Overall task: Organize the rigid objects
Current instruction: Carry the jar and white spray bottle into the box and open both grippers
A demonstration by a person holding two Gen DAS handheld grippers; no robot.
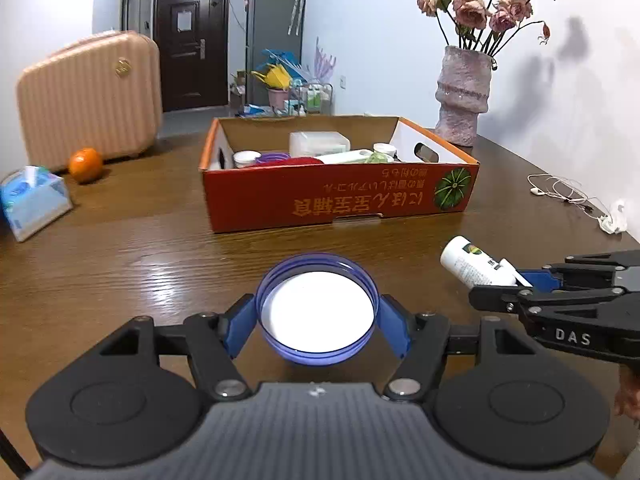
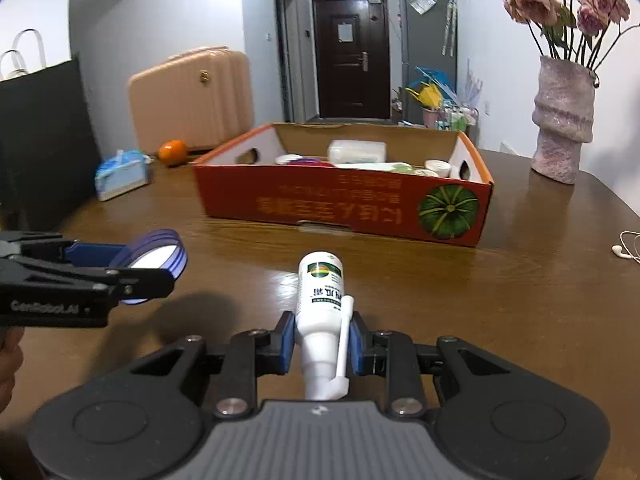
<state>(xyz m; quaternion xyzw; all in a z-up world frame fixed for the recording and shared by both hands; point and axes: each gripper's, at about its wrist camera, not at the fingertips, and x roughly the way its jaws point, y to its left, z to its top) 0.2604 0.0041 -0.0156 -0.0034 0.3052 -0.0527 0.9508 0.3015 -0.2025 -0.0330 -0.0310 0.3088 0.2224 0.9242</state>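
A lived-in home is shown. A brown wooden dining table [image 1: 160, 240] is set against a white wall, with a dark front door [image 2: 351, 58] seen beyond. A ribbed peach hard-shell suitcase [image 1: 90, 100], a textured pink vase of dried roses [image 1: 464, 94] and a blue tissue pack [image 1: 34, 200] are seen.

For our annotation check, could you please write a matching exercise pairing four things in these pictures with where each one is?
Things:
1. blue lid
2. white spray bottle
3. orange
4. vase

Places:
A. on the table beside the suitcase
B. in the right gripper
C. behind the box's right corner
D. in the left gripper

Pairs: 1-D, 2-B, 3-A, 4-C
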